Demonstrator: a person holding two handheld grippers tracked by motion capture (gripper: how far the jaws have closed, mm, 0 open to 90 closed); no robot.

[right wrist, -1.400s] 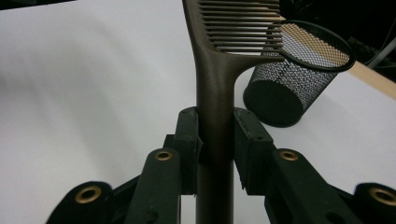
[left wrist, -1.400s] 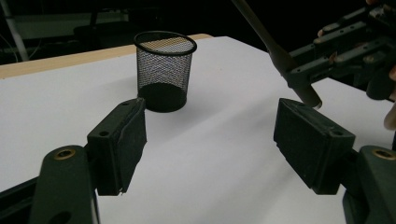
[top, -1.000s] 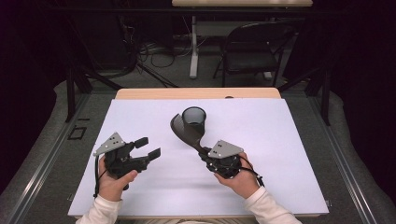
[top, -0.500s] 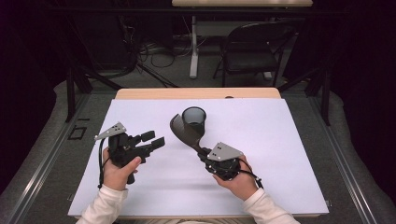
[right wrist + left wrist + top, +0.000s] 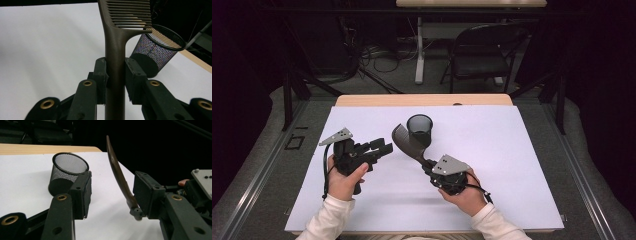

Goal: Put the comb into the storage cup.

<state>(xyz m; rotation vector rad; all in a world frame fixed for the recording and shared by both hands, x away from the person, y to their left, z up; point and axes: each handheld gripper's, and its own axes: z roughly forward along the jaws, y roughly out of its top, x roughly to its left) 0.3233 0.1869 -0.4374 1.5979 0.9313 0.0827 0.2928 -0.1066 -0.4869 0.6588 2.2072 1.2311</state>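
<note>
A dark brown comb (image 5: 406, 141) is held up off the white sheet, with my right gripper (image 5: 428, 165) shut on its handle (image 5: 115, 62). Its teeth (image 5: 130, 15) point toward a black mesh cup (image 5: 419, 129) that stands upright just behind it. My left gripper (image 5: 382, 148) hovers left of the comb, aimed at it. Its jaws have just been closing but still stand apart, open, with nothing pressed between the pads. In the left gripper view the comb (image 5: 120, 177) shows edge-on beyond the left gripper (image 5: 115, 192), close to the right-hand pad (image 5: 147, 192), with the mesh cup (image 5: 67, 170) behind.
A white sheet (image 5: 512, 150) covers the table, and a wooden strip (image 5: 422, 100) shows along its far edge. Beyond the table stand a black chair (image 5: 477, 55), a desk leg and floor cables. Black frame rails run along both sides.
My left gripper has lifted and moved right toward the comb, and its jaws have narrowed. The right gripper, comb and cup have stayed put.
</note>
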